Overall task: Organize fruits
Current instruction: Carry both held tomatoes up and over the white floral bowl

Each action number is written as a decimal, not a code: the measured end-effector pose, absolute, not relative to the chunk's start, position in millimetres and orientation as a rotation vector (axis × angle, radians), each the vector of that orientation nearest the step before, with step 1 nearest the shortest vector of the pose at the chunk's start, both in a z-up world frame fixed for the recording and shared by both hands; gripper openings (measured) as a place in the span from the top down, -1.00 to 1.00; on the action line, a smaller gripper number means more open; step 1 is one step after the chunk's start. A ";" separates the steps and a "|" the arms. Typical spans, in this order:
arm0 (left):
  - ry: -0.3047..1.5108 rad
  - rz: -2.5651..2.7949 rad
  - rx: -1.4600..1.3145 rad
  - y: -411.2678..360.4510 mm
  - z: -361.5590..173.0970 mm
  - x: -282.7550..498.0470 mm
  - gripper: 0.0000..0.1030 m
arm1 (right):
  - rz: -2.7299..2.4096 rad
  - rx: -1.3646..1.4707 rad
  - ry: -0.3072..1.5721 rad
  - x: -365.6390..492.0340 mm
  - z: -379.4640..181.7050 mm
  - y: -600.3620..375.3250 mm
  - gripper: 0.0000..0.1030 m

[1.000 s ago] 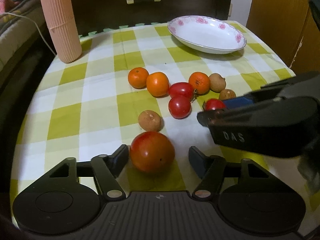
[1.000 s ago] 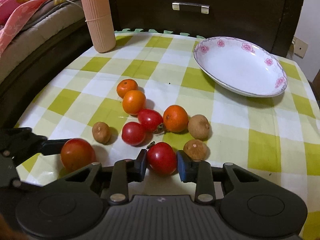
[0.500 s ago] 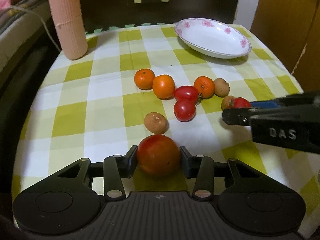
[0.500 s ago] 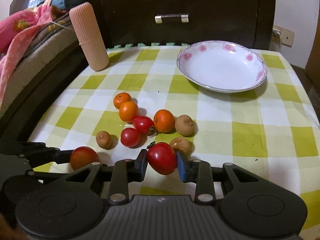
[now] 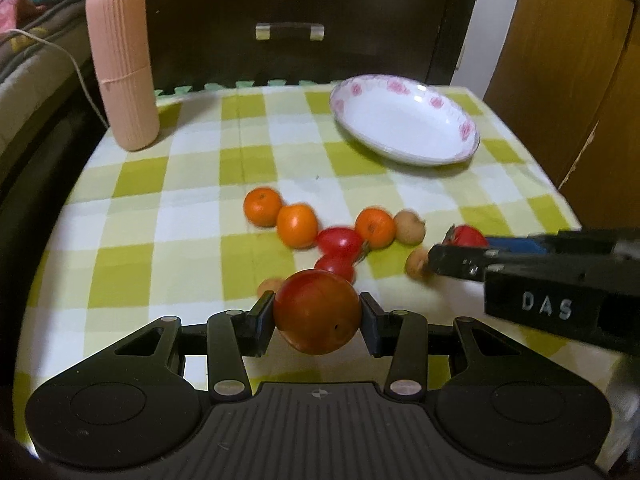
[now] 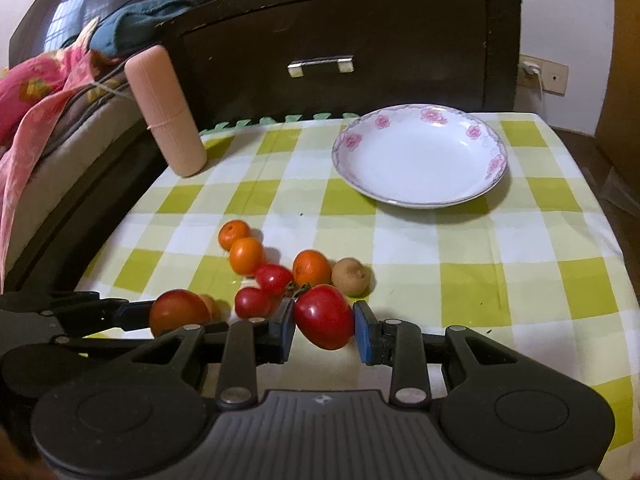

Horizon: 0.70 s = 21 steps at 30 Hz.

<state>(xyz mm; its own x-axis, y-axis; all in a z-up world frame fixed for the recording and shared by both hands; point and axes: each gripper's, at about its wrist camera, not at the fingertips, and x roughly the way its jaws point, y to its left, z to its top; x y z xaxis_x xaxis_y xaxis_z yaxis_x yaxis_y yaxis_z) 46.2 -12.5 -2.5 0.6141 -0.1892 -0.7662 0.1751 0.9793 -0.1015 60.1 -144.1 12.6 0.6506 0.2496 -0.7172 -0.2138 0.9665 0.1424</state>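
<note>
Hand-held gripper left (image 5: pixel 317 319) clamps a big tomato (image 5: pixel 317 312) at its widest girth; right (image 6: pixel 323 326) pinches a smaller tomato (image 6: pixel 323 316). Both look soft, smooth-skinned, easily bruised.

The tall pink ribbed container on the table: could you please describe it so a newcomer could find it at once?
Start at the green-and-white checked table in front of the dark drawer. At its far left corner, across from the floral plate, stands the pink ribbed container. It is the only tall upright thing; the fruits lie low near the front.
</note>
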 end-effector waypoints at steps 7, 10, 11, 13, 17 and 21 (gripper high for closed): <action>0.845 -0.231 -0.038 -21.6 8.5 69.5 0.00 | 0.225 0.098 0.792 76.4 24.6 -158.0 0.41; 0.826 -0.235 -0.030 -28.4 12.9 79.6 0.00 | 0.208 0.108 0.781 88.1 28.7 -164.7 0.41; 0.822 -0.237 -0.028 -30.7 14.2 83.9 0.00 | 0.204 0.113 0.778 91.5 29.7 -166.8 0.41; 0.812 -0.243 -0.025 -36.2 16.7 94.4 0.00 | 0.193 0.125 0.772 100.1 31.5 -171.9 0.41; 0.800 -0.255 -0.014 -47.2 19.5 116.1 0.00 | 0.171 0.145 0.765 120.4 34.0 -183.0 0.41; 0.774 -0.260 0.015 -59.6 23.5 138.8 0.01 | 0.150 0.151 0.752 142.8 36.6 -192.9 0.41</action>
